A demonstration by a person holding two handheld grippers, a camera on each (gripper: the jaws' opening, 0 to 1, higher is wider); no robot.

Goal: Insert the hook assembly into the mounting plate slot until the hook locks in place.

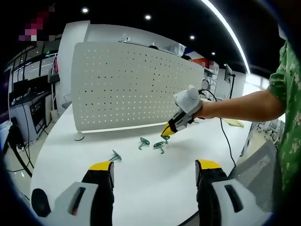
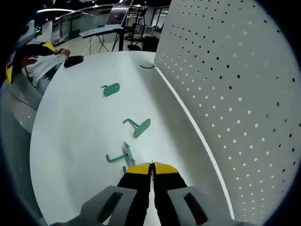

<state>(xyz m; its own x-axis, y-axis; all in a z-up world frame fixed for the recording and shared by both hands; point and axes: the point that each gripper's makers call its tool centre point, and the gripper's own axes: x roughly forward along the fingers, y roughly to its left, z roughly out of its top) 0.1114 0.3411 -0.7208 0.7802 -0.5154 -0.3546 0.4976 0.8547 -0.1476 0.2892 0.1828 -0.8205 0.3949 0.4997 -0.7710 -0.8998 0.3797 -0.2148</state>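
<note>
Right claw (image 2: 151, 165) is seen with its yellow-tipped jaws pressed together on nothing, hovering low over the white worktop (image 2: 75, 132). Just ahead and slightly left of it lies the nearest green hook (image 2: 121, 156), its prong stretched crosswise to the jaws; two further hooks (image 2: 138, 126) (image 2: 111, 89) lie beyond. The perforated mounting plate (image 2: 235, 84) stands upright along the right. Left claw (image 1: 154, 170) is held wide apart, well back from the hooks, so the right is judged the nearer.
</note>
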